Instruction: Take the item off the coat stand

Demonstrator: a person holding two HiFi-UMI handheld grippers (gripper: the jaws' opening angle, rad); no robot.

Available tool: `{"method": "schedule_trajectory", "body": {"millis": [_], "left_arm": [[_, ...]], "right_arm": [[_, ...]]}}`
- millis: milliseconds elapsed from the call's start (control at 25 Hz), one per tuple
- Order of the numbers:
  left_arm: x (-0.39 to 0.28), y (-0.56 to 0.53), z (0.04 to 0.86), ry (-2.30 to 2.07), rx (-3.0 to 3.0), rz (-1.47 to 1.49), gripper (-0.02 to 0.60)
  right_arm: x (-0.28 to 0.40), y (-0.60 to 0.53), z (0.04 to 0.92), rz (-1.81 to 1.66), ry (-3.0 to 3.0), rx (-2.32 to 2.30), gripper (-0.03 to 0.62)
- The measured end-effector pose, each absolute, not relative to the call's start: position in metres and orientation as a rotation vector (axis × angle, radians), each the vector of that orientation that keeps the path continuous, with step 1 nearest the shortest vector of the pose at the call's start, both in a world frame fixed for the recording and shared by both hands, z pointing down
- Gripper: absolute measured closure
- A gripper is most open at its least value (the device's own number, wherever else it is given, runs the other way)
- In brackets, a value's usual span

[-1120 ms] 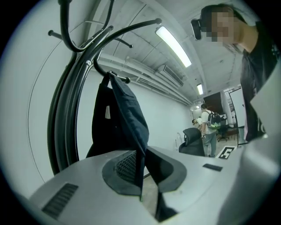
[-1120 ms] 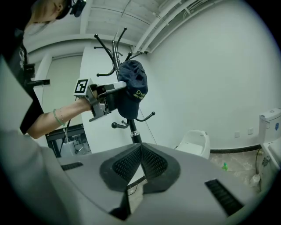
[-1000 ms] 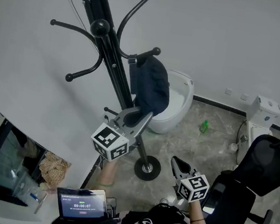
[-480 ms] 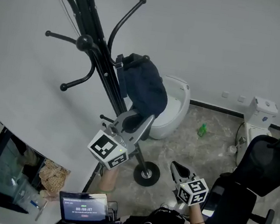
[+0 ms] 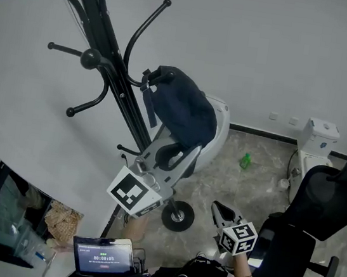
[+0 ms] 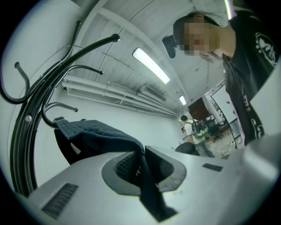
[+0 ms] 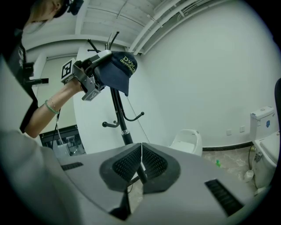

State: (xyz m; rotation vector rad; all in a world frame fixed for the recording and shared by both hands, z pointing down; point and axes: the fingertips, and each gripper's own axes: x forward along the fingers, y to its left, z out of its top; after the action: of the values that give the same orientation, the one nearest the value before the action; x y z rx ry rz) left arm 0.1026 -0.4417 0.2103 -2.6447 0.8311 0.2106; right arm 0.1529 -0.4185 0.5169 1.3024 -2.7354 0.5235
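Beside the hooked black stand (image 5: 115, 72), the left claw (image 5: 175, 149) pinches a floppy navy cap (image 5: 183, 107).

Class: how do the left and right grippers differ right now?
The left gripper is shut on the cap; the right gripper is shut on nothing. The left is high beside the coat stand; the right is lower, apart from it. Both carry marker cubes.
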Motion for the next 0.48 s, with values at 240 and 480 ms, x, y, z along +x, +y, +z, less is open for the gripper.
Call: {"method": "schedule_trajectory", "body": {"millis": [240, 480], "left_arm": [[0.128, -0.433, 0.220, 0.734, -2.576, 0.067, 0.545], [0.156, -0.426, 0.204, 0.631, -2.490, 0.014, 0.546]], "right_arm": [[0.159, -0.418, 0.520, 0.527, -2.723, 1.320, 0.577], [0.157, -0.416, 0.522, 0.531, -2.720, 1.314, 0.577]]}}
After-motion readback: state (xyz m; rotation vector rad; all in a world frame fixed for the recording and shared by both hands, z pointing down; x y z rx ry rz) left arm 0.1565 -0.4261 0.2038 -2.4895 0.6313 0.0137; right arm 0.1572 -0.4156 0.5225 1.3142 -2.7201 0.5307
